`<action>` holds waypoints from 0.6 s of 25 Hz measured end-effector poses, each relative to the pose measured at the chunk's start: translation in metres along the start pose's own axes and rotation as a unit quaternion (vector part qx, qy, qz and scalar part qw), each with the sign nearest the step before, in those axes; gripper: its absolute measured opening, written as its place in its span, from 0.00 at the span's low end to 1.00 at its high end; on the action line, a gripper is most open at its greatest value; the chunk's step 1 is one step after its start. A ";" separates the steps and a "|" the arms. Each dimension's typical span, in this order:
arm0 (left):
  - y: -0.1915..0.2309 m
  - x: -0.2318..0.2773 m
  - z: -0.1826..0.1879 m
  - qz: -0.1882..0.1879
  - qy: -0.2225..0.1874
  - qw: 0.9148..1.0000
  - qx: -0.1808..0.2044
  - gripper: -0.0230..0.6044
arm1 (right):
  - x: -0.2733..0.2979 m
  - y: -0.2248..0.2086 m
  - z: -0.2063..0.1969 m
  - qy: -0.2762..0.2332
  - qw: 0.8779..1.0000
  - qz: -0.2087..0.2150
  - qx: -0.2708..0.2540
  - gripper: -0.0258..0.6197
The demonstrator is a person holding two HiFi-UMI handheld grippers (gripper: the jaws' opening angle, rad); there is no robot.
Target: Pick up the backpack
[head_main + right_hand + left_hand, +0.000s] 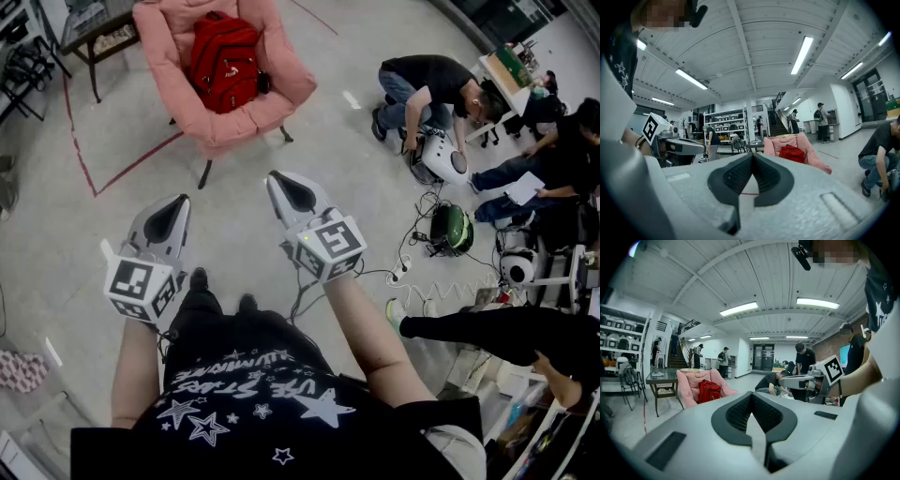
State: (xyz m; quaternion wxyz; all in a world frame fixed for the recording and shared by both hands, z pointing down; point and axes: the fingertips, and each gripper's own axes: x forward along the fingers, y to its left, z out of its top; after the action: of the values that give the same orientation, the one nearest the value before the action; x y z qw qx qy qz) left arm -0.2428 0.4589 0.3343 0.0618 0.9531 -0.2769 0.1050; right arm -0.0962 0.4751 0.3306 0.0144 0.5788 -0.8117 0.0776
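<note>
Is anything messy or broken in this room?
Nothing looks broken or spilled. The red backpack sits in the pink chair. The only messy spot is the floor at the right of the head view, where loose cables sprawl and tangle beside a green round object, near people working there.

Bright, even indoor light from ceiling strip lights at 12 o'clock in both gripper views, tubes slightly blown out. Soft, faint shadows on the floor in head view. Heavy fisheye bending and dark vignette at gripper-view corners. Nearest foreground slightly soft, background sharp.
</note>
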 end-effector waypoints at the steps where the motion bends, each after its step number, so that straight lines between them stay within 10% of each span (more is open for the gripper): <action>1: 0.000 0.001 0.000 -0.002 0.000 1.000 0.002 0.05 | 0.001 -0.001 0.000 0.000 1.000 0.000 -0.003 0.04; 15: 0.004 0.001 -0.007 -0.005 0.000 1.000 -0.007 0.05 | 0.016 -0.004 -0.014 0.006 1.000 0.007 0.009 0.04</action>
State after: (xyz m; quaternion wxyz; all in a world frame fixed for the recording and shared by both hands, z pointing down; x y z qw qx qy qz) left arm -0.2452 0.4562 0.3418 0.0694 0.9541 -0.2728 0.1027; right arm -0.0987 0.4604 0.3463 0.0141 0.5729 -0.8147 0.0884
